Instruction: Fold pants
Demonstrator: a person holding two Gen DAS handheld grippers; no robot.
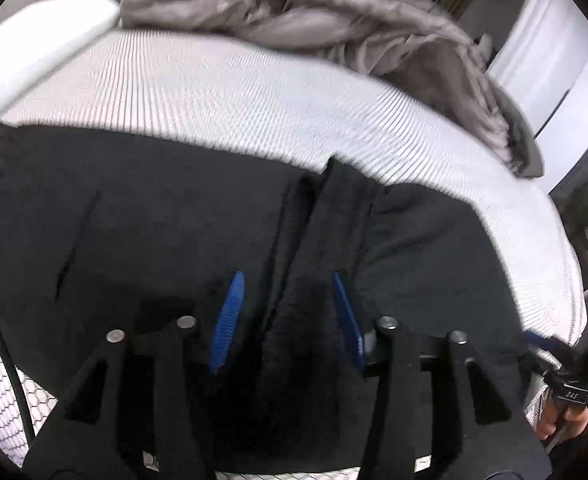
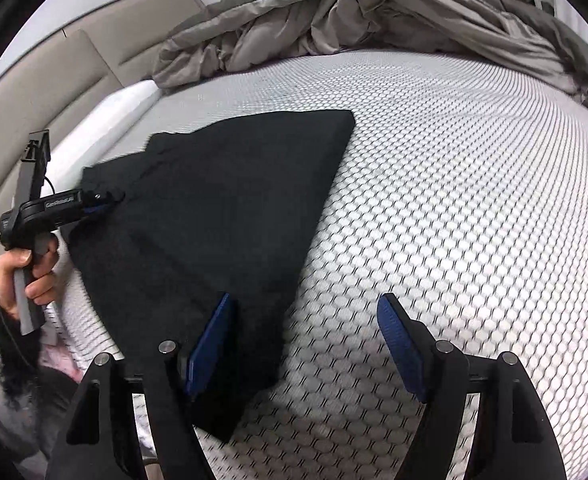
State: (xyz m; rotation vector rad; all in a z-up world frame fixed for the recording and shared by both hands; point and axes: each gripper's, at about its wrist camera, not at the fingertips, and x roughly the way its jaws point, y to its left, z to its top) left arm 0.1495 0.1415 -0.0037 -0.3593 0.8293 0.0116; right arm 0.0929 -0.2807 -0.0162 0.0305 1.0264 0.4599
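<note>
In the right wrist view, the right gripper hangs over the near corner of the pants, jaws spread wide and holding nothing: the left pad lies over the dark cloth, the right pad over the bare mattress. A bite from there would likely catch only the hem corner, and might pinch the mattress cover with it, dragging the fold askew.

The pants lie on the bed as a dark, already doubled wedge, narrow end toward this gripper and wide end farther off toward the pillow.

At their left edge the left gripper has its jaws partly spread either side of a raised ridge of cloth. The pads do not appear to press on it, though black on black makes that hard to judge. A ridge like that is loose; if the jaws shut on one layer only, the layers beneath could slide apart and the fold would open. The left wrist view is also smeared, so a quick move could tug the stack sideways.

Farthest off, the rumpled grey duvet crowds the far side of the bed; a fold swung that way might land on it and wrinkle.
</note>
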